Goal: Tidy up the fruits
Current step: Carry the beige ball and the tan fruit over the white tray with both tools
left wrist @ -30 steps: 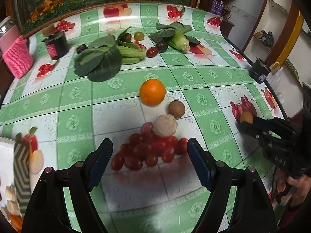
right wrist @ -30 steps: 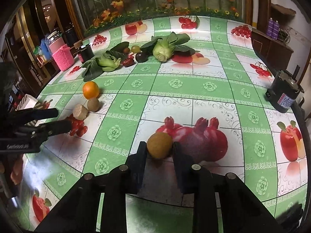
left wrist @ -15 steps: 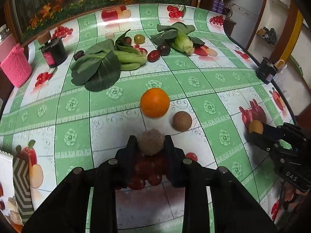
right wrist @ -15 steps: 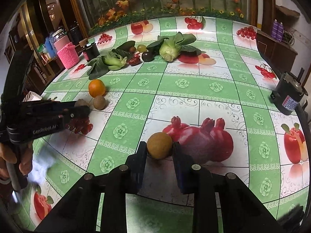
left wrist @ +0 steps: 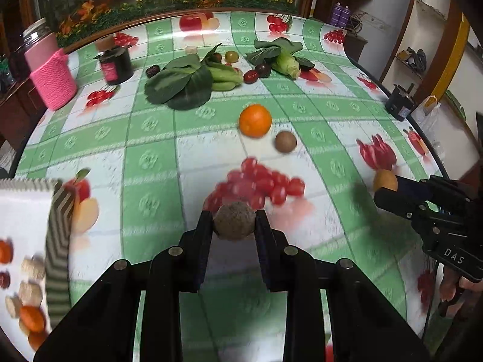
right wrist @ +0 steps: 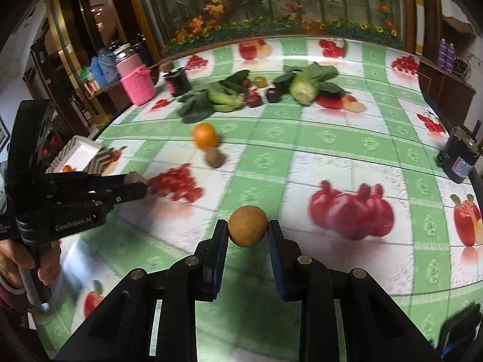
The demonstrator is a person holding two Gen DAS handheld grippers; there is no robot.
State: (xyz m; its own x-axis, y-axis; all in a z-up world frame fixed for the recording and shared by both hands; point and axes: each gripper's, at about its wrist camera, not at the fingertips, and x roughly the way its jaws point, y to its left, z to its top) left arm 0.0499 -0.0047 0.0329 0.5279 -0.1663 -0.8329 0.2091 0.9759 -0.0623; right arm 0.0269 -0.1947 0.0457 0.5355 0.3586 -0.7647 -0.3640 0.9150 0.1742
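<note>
My left gripper (left wrist: 234, 223) is shut on a rough grey-brown round fruit (left wrist: 235, 220) and holds it above the table, just in front of a pile of red cherry tomatoes (left wrist: 259, 182). My right gripper (right wrist: 247, 229) is shut on a yellow-brown round fruit (right wrist: 247, 225), lifted over the tablecloth. An orange (left wrist: 255, 120) and a brown kiwi-like fruit (left wrist: 285, 141) lie beyond the tomatoes. The left gripper shows at the left of the right wrist view (right wrist: 132, 187), and the right gripper at the right of the left wrist view (left wrist: 389, 193).
A white box with a striped rim (left wrist: 57, 229) holding several fruits sits at the near left. Leafy greens (left wrist: 181, 83), a cabbage (left wrist: 285, 63), dark plums (left wrist: 262, 71), a dark jar (left wrist: 116, 63), a pink knitted cup (left wrist: 52, 81) and a black motor (right wrist: 460, 158) stand farther back.
My left gripper closed on the grey-brown fruit by the tomatoes, then lifted it and pulled back toward me. My right gripper kept hold of its yellow-brown fruit and raised it slightly.
</note>
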